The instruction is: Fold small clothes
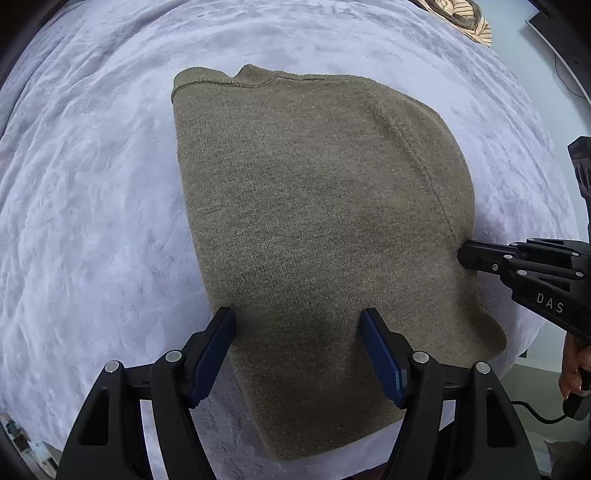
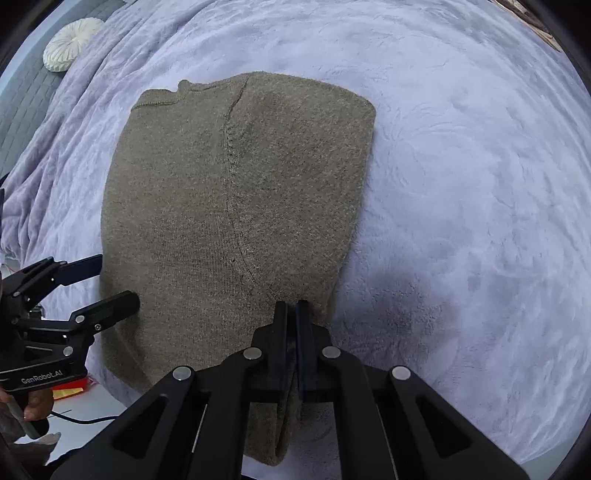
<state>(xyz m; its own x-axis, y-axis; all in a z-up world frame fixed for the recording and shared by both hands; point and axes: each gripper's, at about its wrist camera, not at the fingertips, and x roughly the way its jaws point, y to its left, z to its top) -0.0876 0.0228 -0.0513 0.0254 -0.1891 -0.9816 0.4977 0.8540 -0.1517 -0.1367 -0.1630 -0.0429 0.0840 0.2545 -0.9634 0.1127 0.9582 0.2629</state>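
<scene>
Olive knit sweater lay flat on a pale lilac fleece blanket over the bed, already folded into a long panel, collar end away from the cameras. A seam ran lengthwise down the top layer.

Left gripper pointed steeply down over the near end of the sweater, jaws standing wide apart, blue pads clear of the knit, nothing between them but the fabric lying below.

Right gripper was closed tight at the sweater's near right edge, jaws together with a pinch of knit caught between them; a fold of fabric showed bunched under the fingers. From the left view its tips met the sweater's side edge.

A hand held the right gripper's handle at frame edge.

Round white cushion sat far off beyond the blanket. A striped cloth lay at the far edge.
</scene>
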